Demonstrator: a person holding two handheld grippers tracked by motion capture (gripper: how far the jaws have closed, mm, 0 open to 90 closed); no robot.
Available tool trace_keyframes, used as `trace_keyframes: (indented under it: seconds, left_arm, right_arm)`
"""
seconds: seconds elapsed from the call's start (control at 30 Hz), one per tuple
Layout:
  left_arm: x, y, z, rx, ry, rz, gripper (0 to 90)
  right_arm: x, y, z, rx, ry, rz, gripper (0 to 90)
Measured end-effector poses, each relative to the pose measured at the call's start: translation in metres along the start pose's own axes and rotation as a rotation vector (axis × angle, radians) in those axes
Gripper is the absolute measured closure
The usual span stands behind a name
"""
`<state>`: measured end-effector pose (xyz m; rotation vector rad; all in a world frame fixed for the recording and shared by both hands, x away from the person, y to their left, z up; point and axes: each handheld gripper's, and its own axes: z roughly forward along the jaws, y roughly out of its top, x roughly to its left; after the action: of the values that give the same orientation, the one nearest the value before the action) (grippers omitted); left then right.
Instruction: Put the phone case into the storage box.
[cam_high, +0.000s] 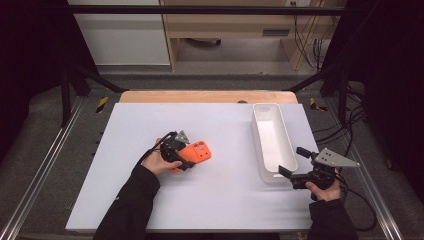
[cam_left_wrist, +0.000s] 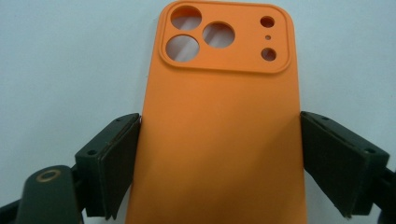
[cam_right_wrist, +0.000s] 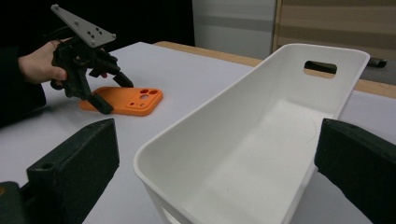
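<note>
Orange phone case (cam_left_wrist: 217, 135), camera cutouts, flat between left gripper (cam_left_wrist: 219, 154) fingers (cam_left_wrist: 109, 163)

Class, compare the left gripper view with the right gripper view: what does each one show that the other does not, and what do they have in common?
Left gripper view alone: the left tool's own pads pressed against both long edges of the orange phone case.

Right gripper view alone: the empty white bin between the right tool's wide-open jaws, its handle slot, and the person's hand holding the left tool.

Both: the orange case lying flat, camera cut-outs up, on the white table.
</note>
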<state>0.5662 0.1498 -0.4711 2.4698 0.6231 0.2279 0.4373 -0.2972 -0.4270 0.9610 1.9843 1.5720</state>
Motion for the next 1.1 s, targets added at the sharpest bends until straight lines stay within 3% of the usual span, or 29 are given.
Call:
trace_keyframes:
  seconds: [0.33,0.77,1.1]
  left_arm:
    - [0.0,-0.001,-0.005,0.003,-0.009,-0.011,15.0]
    - [-0.008,0.003,-0.027,-0.055,0.005,0.0,14.9]
    - [-0.017,0.002,-0.05,-0.134,0.012,-0.006,14.9]
  right_arm:
    - [0.0,0.0,0.0,0.002,0.001,-0.001,0.5]
    - [0.0,0.0,0.0,0.003,0.002,-0.002,0.4]
    - [0.001,0.0,0.0,-0.001,0.004,-0.004,0.5]
